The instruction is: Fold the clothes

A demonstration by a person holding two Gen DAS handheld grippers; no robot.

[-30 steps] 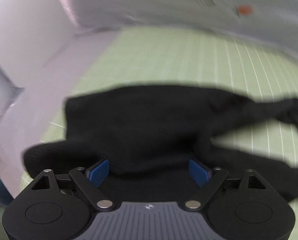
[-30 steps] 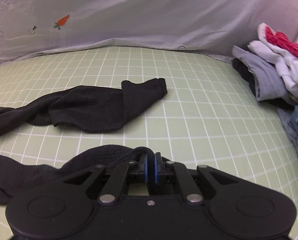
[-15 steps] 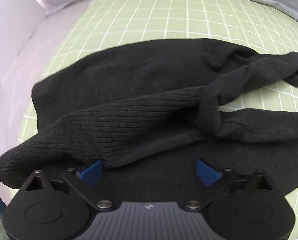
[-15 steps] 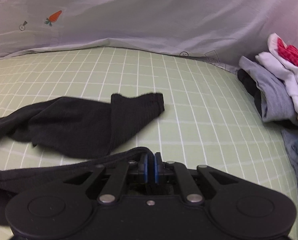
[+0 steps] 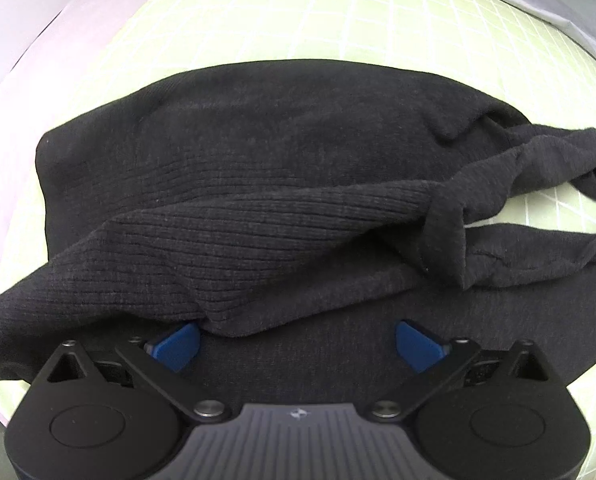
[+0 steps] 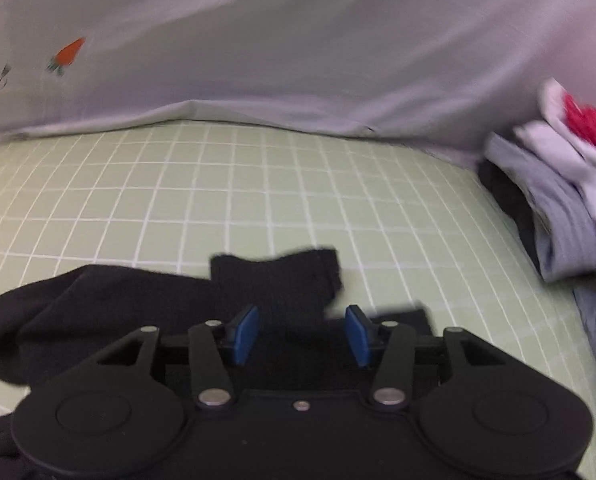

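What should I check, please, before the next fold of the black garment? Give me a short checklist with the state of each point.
1. Left gripper released: ok, jaws wide.
2. Right gripper released: ok, jaws opening, pads clear of cloth.
3. Black garment lies flat: not ok, the hem is folded over.
4. Sleeve straightened: not ok, twisted.
5. Green mat beyond garment free: ok.
6. Clothes pile kept apart: ok.

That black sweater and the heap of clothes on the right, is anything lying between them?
No. In the right wrist view, only bare green grid mat separates the black sweater from the clothes pile.
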